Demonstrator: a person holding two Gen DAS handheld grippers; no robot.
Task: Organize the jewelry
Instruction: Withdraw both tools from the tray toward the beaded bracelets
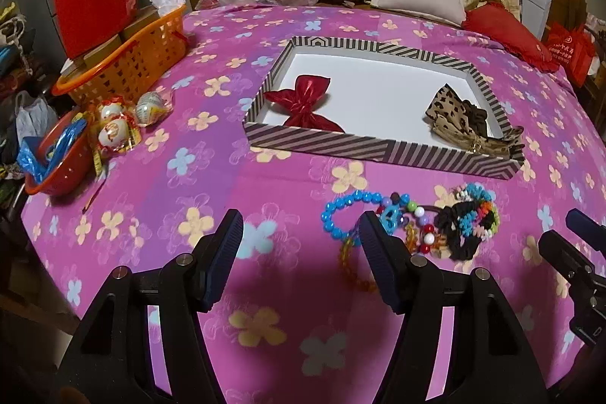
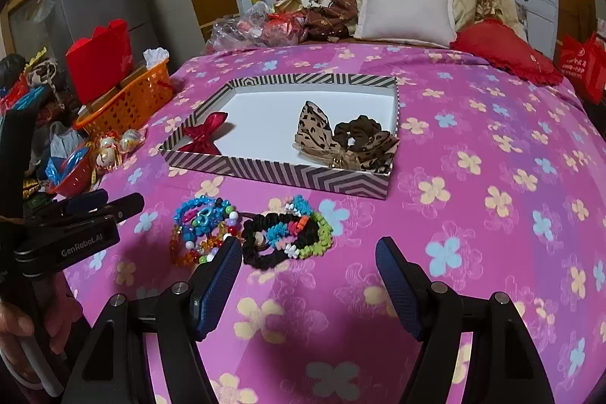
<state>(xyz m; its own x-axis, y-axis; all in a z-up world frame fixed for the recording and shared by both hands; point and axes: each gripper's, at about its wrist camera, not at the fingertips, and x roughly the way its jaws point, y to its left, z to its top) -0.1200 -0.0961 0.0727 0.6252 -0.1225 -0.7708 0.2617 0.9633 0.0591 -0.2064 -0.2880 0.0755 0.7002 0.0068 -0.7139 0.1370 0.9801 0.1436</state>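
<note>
Blue bead bracelets [image 1: 342,214] just beyond left tool [image 1: 299,241], beside right tool [image 2: 308,252]; both tools apart, empty.

Bed [image 2: 492,139]: striped tray [image 2: 303,177], bracelets [image 2: 200,230], scrunchies [image 2: 288,233]

Pink bedspread [image 2: 473,124] printed with yellow, blue and white flowers. Shallow cardboard box [image 2: 303,177]: black-and-grey striped walls, white floor. Shiny red fabric bow [image 1: 303,105]. Leopard-print bow [image 2: 322,135]. Dark brown scrunchie [image 2: 360,131]. Blue bead bracelet [image 1: 335,214]. Orange plastic basket [image 1: 125,63].
</note>
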